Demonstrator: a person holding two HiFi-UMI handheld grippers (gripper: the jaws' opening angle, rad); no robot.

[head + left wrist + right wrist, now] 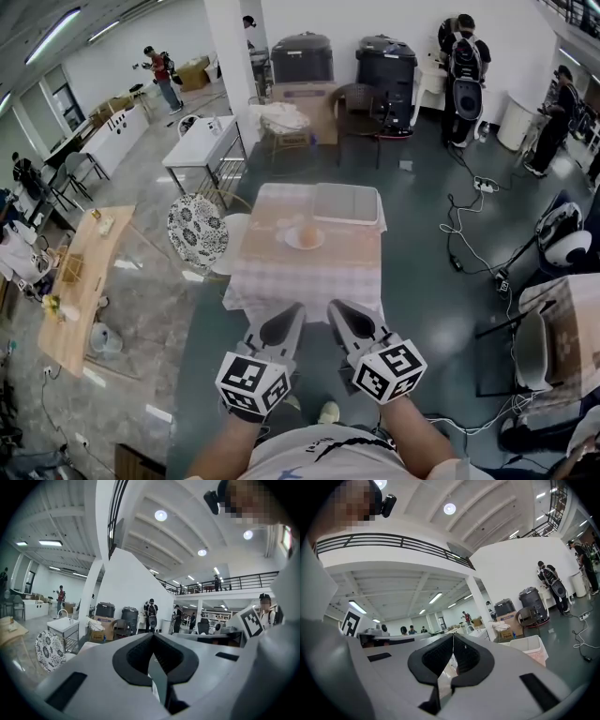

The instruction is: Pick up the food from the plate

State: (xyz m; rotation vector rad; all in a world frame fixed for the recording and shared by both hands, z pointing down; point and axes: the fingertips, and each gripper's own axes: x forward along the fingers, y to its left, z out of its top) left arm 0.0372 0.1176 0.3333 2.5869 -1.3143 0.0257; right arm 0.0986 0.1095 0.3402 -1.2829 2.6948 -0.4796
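My left tongs (296, 311) and right tongs (335, 307) both shut, empty, held short of tabletop (309, 277) near edge, likely pre-approach. Food (307, 233) sits on plate (290, 244) mid-tabletop, out of reach.

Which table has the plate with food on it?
The checked-cloth table straight ahead, with the plate near its middle; the wooden table at left holds other small items.

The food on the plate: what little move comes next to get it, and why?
Probably move the right gripper forward toward the food on the plate: it is shut and empty, by the near edge of the table, well short of the plate.
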